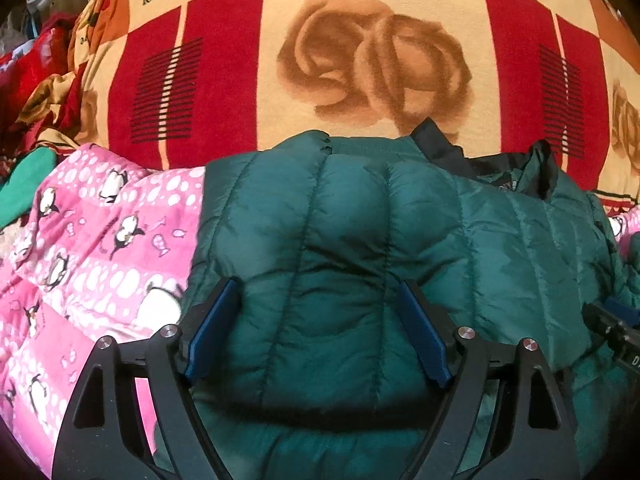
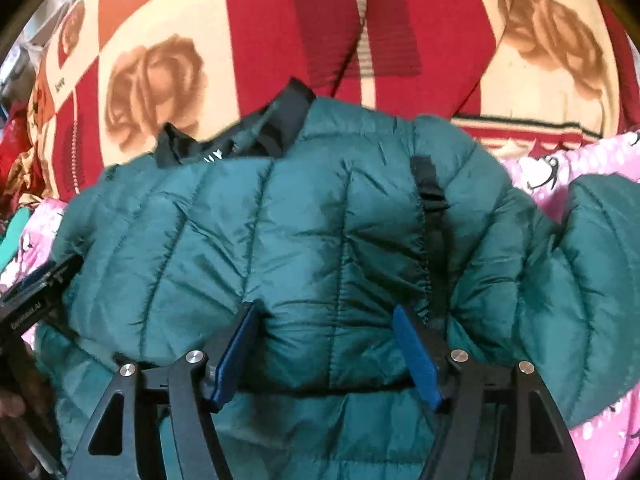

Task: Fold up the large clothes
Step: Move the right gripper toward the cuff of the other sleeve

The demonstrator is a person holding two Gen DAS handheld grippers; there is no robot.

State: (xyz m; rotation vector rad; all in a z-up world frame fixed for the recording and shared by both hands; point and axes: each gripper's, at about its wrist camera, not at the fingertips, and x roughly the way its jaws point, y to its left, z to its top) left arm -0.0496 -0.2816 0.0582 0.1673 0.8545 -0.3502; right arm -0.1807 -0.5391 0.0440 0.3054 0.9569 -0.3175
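**Green puffer jacket lies folded on bed**

The jacket [image 1: 360, 240] rests on a pink penguin blanket [image 1: 100, 240]. The left gripper [image 1: 316, 292] and right gripper [image 2: 324, 312] both stand open, a puffed fold bulging between their blue pads.

A large blanket [image 1: 248, 80] in red, cream and orange squares covers the far side, printed with brown roses, dark striped blocks and the word "love". Nearer lies a pink fleece blanket [image 1: 92, 248] patterned with penguins, small fish and white dots; it shows again at the right edge of the right wrist view. At the far left sit a green cloth [image 1: 22, 188] and crumpled red and gold fabric [image 1: 36, 92].
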